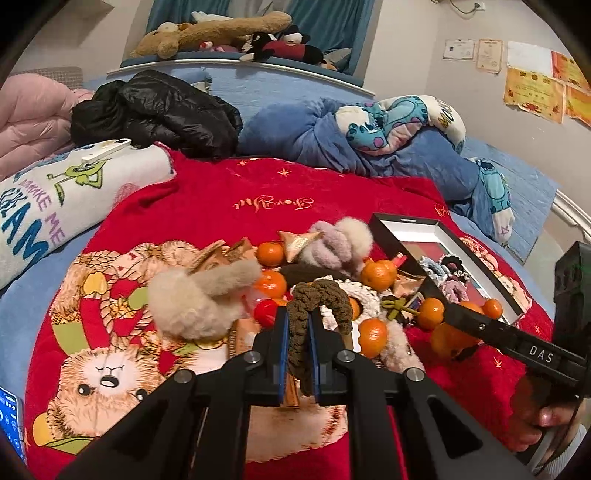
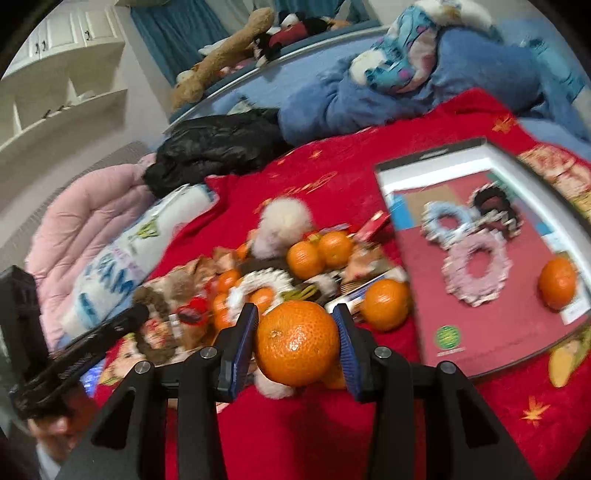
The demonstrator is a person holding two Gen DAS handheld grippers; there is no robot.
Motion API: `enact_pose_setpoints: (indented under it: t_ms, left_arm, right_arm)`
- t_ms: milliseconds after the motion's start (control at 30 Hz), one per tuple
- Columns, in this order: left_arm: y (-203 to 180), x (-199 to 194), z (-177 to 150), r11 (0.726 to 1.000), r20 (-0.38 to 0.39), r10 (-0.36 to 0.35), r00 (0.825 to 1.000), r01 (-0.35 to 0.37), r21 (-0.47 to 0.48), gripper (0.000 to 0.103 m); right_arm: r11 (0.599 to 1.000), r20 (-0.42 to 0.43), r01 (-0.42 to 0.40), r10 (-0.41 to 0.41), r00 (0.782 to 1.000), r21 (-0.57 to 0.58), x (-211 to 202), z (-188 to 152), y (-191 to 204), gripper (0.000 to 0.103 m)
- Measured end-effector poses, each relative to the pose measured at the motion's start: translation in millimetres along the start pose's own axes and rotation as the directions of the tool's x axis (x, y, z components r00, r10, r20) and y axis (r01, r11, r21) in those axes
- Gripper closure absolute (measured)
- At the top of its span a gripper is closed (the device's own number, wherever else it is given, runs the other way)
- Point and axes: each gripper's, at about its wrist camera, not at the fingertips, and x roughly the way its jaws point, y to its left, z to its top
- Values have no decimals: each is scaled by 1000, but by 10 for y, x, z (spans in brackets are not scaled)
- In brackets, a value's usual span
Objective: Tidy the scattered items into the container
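Bedroom all around me: a bed spread with a red blanket point(image 1: 207, 192), a black jacket point(image 1: 155, 110) crumpled behind it, blue bedding point(image 1: 295, 136) bunched beside that, plush toys point(image 1: 221, 33) lined up along the headboard. On the blanket sits a messy heap of mandarins, fluffy scrunchies and foil-wrapped sweets. My left gripper point(image 1: 298, 332) has its fingers nearly closed, pinching an olive-brown scrunchie point(image 1: 319, 299) whose loop arches up over the heap. Just left of it lies a beige fluffy scrunchie point(image 1: 201, 295); further back, a pink-and-cream one point(image 1: 341, 240). My right gripper point(image 2: 297, 341) has its fingers spread about a mandarin's width and clamped on a mandarin point(image 2: 297, 341), both blue pads point(image 2: 243, 343) pressed against its sides, held above the blanket near the heap. To the right of the heap sits the container point(image 2: 436, 162), a shallow black-rimmed box with a reddish floor. Inside it lie a pale blue scrunchie point(image 2: 430, 221), a black one point(image 2: 495, 199), a pink one point(image 2: 454, 277) and a lone mandarin point(image 2: 557, 282) near its right edge.
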Motion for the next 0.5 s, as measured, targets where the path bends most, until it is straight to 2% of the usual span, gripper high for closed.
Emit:
enact_pose_setpoints:
  t_ms: [133, 167, 267, 300, 500]
  left_arm:
    - [-92, 22, -11, 1000, -6, -6, 1000, 6, 20, 93]
    - [-109, 27, -13, 1000, -8, -5, 1000, 5, 25, 93]
    - [-140, 43, -26, 999, -15, -11, 1000, 12, 35, 93]
    - [-151, 47, -32, 999, -18, -14, 1000, 15, 39, 93]
    - [-150, 56, -39, 999, -22, -21, 1000, 22, 49, 93]
  right_arm:
    - [995, 8, 68, -68, 998, -71, 27, -36, 104, 63]
    - [995, 7, 64, -63, 998, -73, 25, -38, 111, 63]
    - [999, -28, -55, 55, 998, 2, 56, -26, 26, 63]
    - [998, -36, -62, 63, 997, 16, 72, -28, 8, 63]
    - [998, -19, 27, -28, 999, -57, 105, -45, 124, 63]
